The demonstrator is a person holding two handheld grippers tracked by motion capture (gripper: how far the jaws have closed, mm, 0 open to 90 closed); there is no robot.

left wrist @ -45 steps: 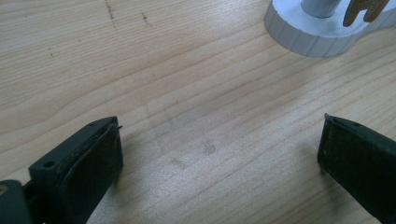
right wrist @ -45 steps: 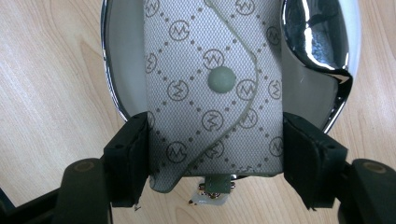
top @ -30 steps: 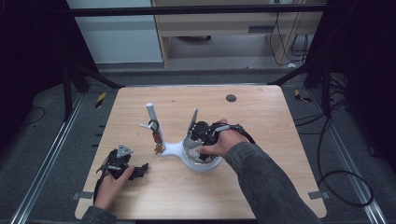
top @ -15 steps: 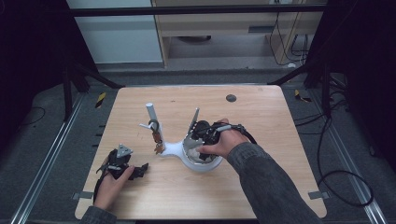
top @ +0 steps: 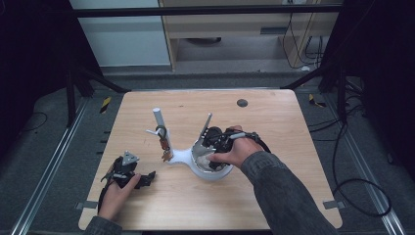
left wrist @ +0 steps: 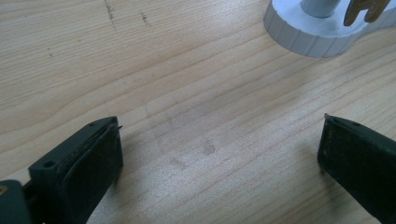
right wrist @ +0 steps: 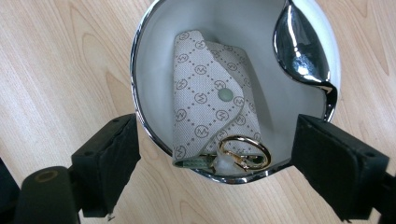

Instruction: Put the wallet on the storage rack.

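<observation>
A white stand (top: 178, 155) with a round bowl (top: 211, 171) and an upright post (top: 159, 122) sits mid-table; keys (top: 165, 152) hang from the post. In the right gripper view, the chrome-rimmed bowl (right wrist: 140, 70) holds a beige patterned pouch (right wrist: 210, 102) with a gold ring clasp (right wrist: 245, 151). My right gripper (right wrist: 215, 170) hovers over the bowl (top: 211, 171), open, its jaws straddling the near rim. My left gripper (top: 139, 180) rests low at the table's front left, open over bare wood (left wrist: 201, 130), with the stand's ribbed base (left wrist: 308, 37) ahead of it.
A dark round hole (top: 242, 103) marks the far side of the wooden table (top: 274, 122). A thin grey blade (top: 204, 128) rises from the bowl's far rim. Black cables (top: 357, 196) lie on the floor to the right.
</observation>
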